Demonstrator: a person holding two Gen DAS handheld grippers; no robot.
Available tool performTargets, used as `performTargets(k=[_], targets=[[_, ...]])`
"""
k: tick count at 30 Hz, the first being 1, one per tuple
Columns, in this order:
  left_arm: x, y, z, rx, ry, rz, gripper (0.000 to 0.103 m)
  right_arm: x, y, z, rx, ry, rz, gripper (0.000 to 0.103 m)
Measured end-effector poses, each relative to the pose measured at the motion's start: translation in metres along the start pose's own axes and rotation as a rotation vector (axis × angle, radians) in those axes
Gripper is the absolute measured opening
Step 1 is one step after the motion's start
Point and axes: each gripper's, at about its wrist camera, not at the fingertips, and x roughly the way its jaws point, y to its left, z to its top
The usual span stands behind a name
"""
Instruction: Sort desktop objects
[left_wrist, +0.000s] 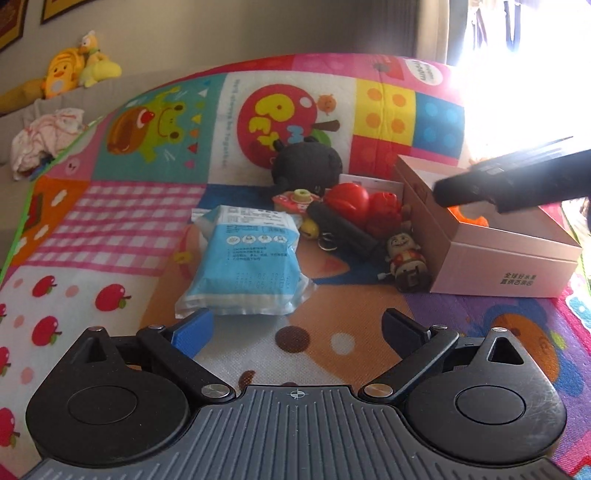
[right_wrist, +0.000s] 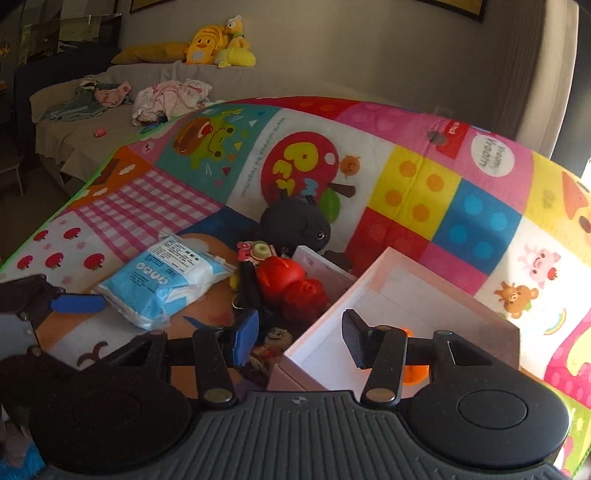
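Left gripper (left_wrist: 297, 325) wide open, empty; right gripper (right_wrist: 301, 341) open over pink box (left_wrist: 513, 266). We'd square up on wipes pack (left_wrist: 243, 262) at 12 o'clock, pinch mid-body.

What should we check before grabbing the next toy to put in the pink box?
1. Left gripper open and empty: ok.
2. Right gripper open and empty, over the pink box: ok.
3. Box has room, with only an orange toy seen inside: ok.
4. Blue tissue pack lies right ahead of the left gripper, nothing on top: ok.
5. Red toys easy to grab alone: not ok, they sit crowded against other toys.
6. Toy man standing steady: cannot tell.
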Motion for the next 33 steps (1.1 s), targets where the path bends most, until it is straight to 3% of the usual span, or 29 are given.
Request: performTargets(k=[2,3,6,10,17,23,27,29,33], targets=[[-0.002,0.002,-0.002,-0.001,0.001,-0.016,0.101,0.022,0.004,0.016,0.034,0.044,0.036,0.052],[-0.003,0.003,-0.003,-0.004,0.001,-0.027,0.101,0.034,0.008,0.023,0.031,0.057,0.035,0.058],[-0.006,0.005,-0.006,-0.016,-0.002,-0.053,0.101,0.068,0.026,0.034,-0.060,0.079,-0.049,0.075],[-0.008,0.005,-0.008,-0.021,-0.017,-0.066,0.102,0.107,0.035,0.045,-0.104,0.161,-0.077,0.075],[-0.005,0.015,-0.008,-0.087,0.001,-0.098,0.102,0.136,0.016,0.056,0.048,0.290,0.043,0.075],[-0.008,0.012,-0.009,-0.063,-0.003,-0.115,0.102,0.110,0.025,0.041,0.081,0.322,0.190,0.071],[-0.010,0.003,-0.012,-0.010,0.016,-0.163,0.102,0.083,0.020,0.025,0.165,0.377,0.401,0.071],[-0.012,-0.001,-0.014,0.014,0.026,-0.192,0.102,0.059,0.015,0.015,0.201,0.363,0.478,0.068],[-0.016,-0.005,-0.020,0.042,0.042,-0.245,0.103,-0.005,0.008,-0.008,0.157,0.193,0.390,0.068]])
